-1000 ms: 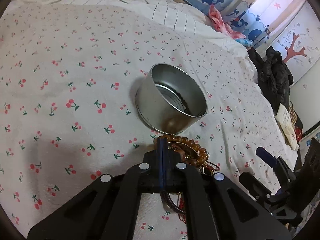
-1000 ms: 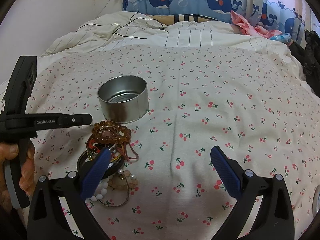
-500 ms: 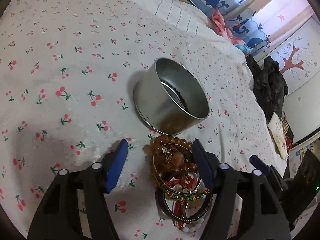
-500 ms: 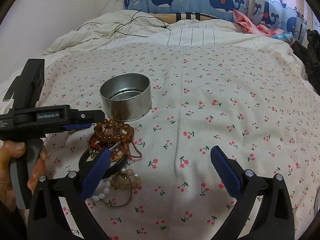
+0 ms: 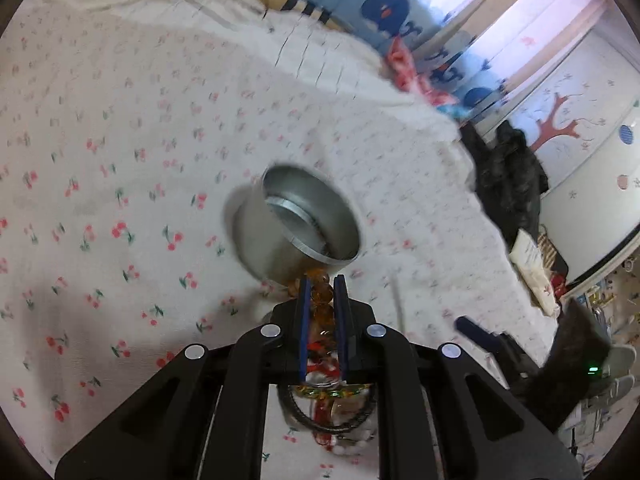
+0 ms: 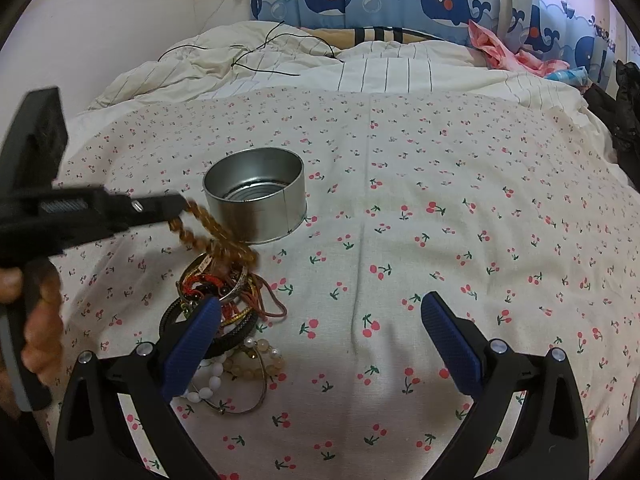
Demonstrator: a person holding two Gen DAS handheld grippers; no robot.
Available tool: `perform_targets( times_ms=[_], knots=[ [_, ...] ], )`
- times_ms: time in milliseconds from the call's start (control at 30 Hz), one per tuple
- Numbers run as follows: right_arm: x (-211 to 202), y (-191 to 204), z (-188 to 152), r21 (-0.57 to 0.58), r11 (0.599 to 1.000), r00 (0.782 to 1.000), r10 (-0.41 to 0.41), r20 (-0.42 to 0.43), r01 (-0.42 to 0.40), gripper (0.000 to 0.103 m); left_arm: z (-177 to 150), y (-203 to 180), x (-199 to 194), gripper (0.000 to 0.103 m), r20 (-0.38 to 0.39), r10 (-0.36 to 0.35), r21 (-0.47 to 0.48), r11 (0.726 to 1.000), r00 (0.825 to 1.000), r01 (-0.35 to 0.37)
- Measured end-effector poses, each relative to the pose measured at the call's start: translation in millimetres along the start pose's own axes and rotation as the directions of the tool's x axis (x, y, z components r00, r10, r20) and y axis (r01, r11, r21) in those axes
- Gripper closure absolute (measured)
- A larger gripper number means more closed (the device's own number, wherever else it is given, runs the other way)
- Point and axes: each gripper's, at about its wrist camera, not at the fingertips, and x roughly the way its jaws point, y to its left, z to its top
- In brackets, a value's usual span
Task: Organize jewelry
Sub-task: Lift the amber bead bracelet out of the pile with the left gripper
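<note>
a bedroom, with a bed (image 6: 440,200) under a cherry-print sheet and whale curtains behind it. the amber bead bracelet (image 6: 216,236) hangs from the left hand-held gripper (image 5: 322,292), whose blue pads are pressed together on a few of its beads; the loop trails down and forward from the tips, its low end close over the pile and in front of the tin's wall, whether clear of both i cannot tell. pinching just one side of the loop looks deliberate, so that the rest dangles free and can be lowered into a container. the round metal tin (image 6: 256,196) sits straight ahead of that gripper's tips, mouth up, probably the intended home. the jewelry pile (image 6: 224,312), cords, dark bangles and pale beads, lies under and behind those tips, just beside the tin. the right hand-held gripper (image 6: 320,336) is spread wide and holds nothing; the pile lies by its left finger, likely waiting its turn.
</note>
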Motion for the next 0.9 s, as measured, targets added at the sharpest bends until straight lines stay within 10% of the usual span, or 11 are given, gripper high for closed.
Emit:
perform_targets(
  times_ms=[400, 500, 733, 900],
  knots=[
    [9, 28, 12, -0.174, 0.965, 0.980, 0.194, -0.037, -0.198, 0.010, 6, 14, -24, 0.093, 0.067, 0.006, -0.030, 1.000, 0.998, -0.004],
    [29, 32, 20, -0.203, 0.949, 0.969, 0.224, -0.105, -0.242, 0.041, 4, 13, -22, 0.093, 0.059, 0.002, -0.031, 1.000, 0.998, 0.000],
    [55, 36, 31, -0.190, 0.940, 0.954, 0.255, -0.160, -0.284, 0.053, 6, 12, -23, 0.093, 0.063, -0.006, -0.032, 0.999, 0.998, 0.008],
    [62, 42, 25, -0.214, 0.930, 0.945, 0.254, -0.207, -0.297, 0.087, 6, 12, -24, 0.093, 0.065, -0.008, -0.038, 0.999, 0.998, 0.011]
  ],
)
